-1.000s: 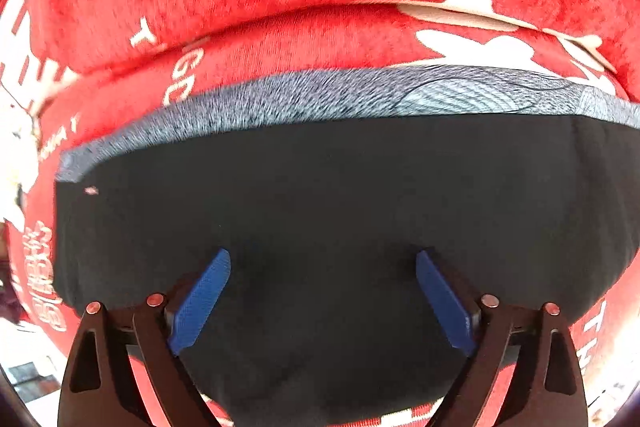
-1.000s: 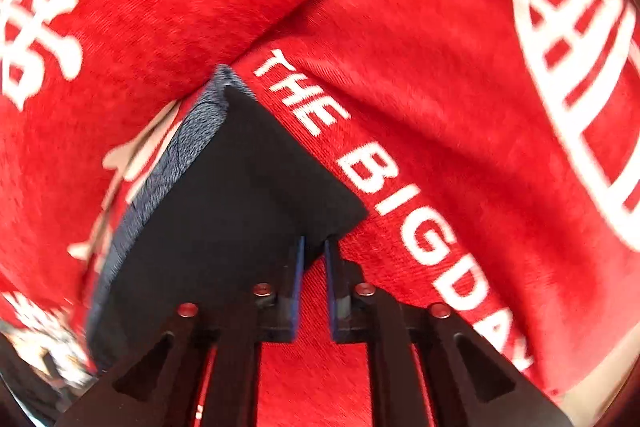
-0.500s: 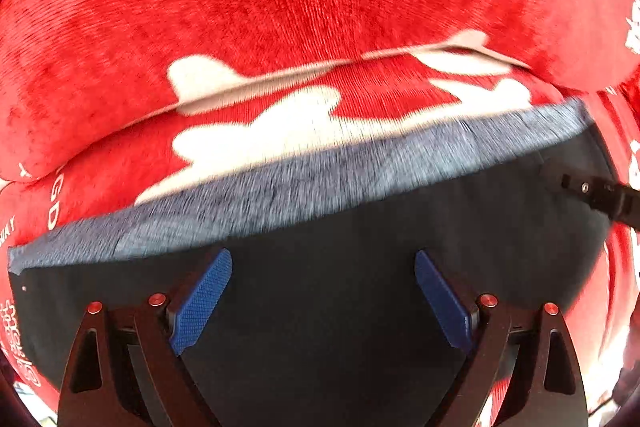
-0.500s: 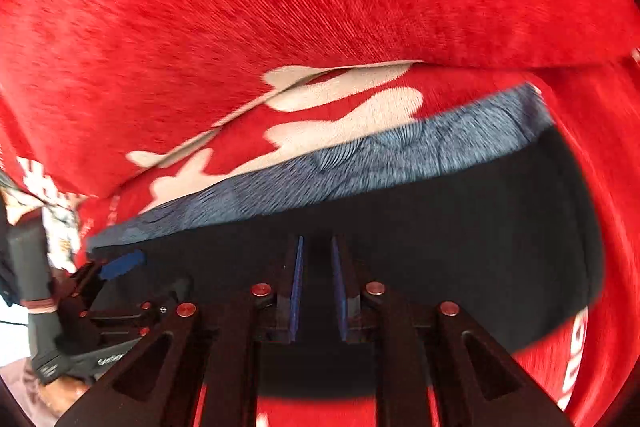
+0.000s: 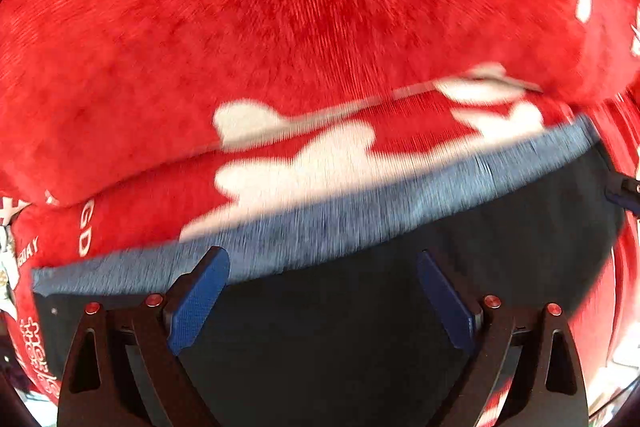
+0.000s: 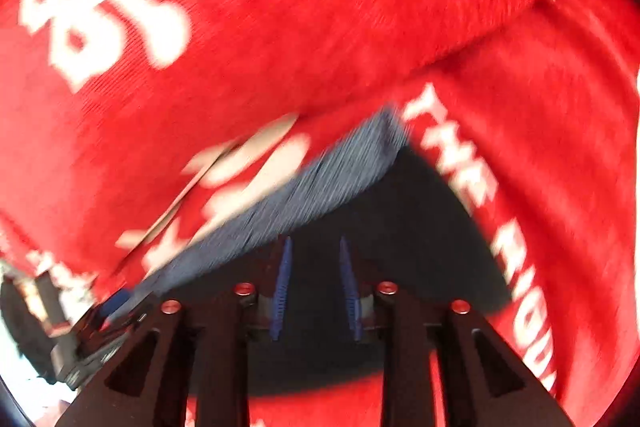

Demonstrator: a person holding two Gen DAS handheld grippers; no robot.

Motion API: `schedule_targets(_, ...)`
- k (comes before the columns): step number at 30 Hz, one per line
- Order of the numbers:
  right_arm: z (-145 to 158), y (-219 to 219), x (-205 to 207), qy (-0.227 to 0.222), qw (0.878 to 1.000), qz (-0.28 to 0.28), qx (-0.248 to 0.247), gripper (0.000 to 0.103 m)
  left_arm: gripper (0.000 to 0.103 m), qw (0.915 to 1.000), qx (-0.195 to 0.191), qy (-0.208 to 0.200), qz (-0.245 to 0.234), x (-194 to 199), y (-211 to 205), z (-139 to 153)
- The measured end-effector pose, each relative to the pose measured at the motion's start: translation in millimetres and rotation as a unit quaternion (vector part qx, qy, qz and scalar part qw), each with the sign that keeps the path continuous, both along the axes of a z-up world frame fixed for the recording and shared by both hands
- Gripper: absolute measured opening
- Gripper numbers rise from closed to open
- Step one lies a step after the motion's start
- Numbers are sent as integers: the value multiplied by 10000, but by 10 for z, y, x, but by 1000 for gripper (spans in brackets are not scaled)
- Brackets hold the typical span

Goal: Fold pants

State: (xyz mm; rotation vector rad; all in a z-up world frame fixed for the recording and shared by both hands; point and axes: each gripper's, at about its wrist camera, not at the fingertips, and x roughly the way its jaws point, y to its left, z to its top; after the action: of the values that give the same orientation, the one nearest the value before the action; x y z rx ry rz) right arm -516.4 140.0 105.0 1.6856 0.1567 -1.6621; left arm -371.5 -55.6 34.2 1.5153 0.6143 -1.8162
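The pants [image 5: 360, 307] are black with a grey-blue waistband [image 5: 320, 227] and lie flat on red printed fabric. My left gripper [image 5: 320, 291] is open, its blue pads spread wide just over the black cloth near the waistband, holding nothing. In the right wrist view the pants [image 6: 420, 227] show as a black wedge with the waistband [image 6: 320, 187] running up to the right. My right gripper [image 6: 314, 287] hovers over the black cloth with its pads a small gap apart and nothing visibly between them.
Red bedding with white lettering [image 6: 480, 187] and white shapes [image 5: 300, 163] fills both views, with a raised red pillow-like fold [image 5: 280, 27] behind the pants. The left gripper shows at the lower left of the right wrist view [image 6: 92, 323].
My right gripper's pads have parted slightly. The right view has swung so the pants' corner shows again. The left gripper has edged toward the waistband, still open.
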Motion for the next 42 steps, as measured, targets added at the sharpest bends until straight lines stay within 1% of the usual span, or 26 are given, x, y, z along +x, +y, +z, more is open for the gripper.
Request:
schedule_targets(2, 41, 178, 272, -320, 9994, 97, -81, 32, 96, 9999, 92, -28, -132, 148, 208, 66)
schedule_targets(5, -30, 404, 540, -585, 9983, 18, 27, 32, 96, 9992, 205, -103, -319, 198, 484, 34)
schedule_targets(7, -106, 515, 606, -718, 9973, -82, 99, 32, 96, 9983, 317, -291, -398, 191, 623, -121)
schedule_targets(8, -160, 591, 647, -804, 9964, -198, 203, 32, 97, 9979, 266, -399, -431, 166, 693, -197)
schedule_targets(9, -199, 620, 659, -899, 9952, -291, 246, 32, 97, 9982, 176, -400, -410, 210, 734, -212)
schedule_targets(10, -162, 662, 645, -969, 9943, -354, 258, 32, 97, 9986, 148, -366, -354, 212, 733, -195)
schedule_targets(11, -167, 708, 669, -1048, 9933, -422, 260, 32, 97, 9986, 189, -374, -325, 181, 725, -203)
schedule_targets(12, -145, 759, 692, -1070, 9930, -432, 256, 33, 97, 9986, 240, -375, -287, 172, 712, -185)
schedule_targets(13, -121, 796, 726, -1060, 9932, -407, 259, 37, 97, 9985, 265, -395, -266, 163, 708, -169)
schedule_targets(14, -112, 812, 749, -1050, 9933, -393, 273, 44, 97, 9983, 285, -444, -246, 157, 699, -148)
schedule_targets(15, -102, 820, 752, -1054, 9932, -398, 288, 46, 97, 9982, 297, -467, -244, 147, 697, -137)
schedule_targets(18, -106, 925, 828, -1196, 9912, -490, 286, 46, 97, 9980, 364, -456, -223, 153, 715, -28)
schedule_targets(23, -129, 965, 944, -1309, 9895, -559, 239, 47, 97, 9972, 441, -582, -158, 138, 780, 1)
schedule_targets(24, -134, 959, 953, -1320, 9894, -558, 250, 53, 97, 9972, 441, -585, -145, 184, 858, 19)
schedule_targets(26, -156, 947, 974, -1294, 9895, -579, 273, 60, 97, 9972, 448, -584, -159, 171, 903, 37)
schedule_targets(31, -140, 980, 958, -1233, 9901, -626, 239, 60, 97, 9965, 469, -658, -204, 135, 1057, 22)
schedule_targets(34, -138, 994, 946, -1223, 9901, -644, 245, 61, 97, 9959, 539, -711, -168, 127, 1057, 19)
schedule_targets(38, -140, 1016, 936, -1225, 9898, -677, 257, 66, 97, 9954, 560, -767, -142, 94, 1075, -34)
schedule_targets(41, -126, 1040, 904, -1190, 9902, -696, 236, 67, 97, 9955, 521, -765, -212, 55, 1110, -23)
schedule_targets(42, -125, 1042, 893, -1181, 9903, -703, 224, 67, 98, 9954, 523, -764, -230, 26, 1126, -10)
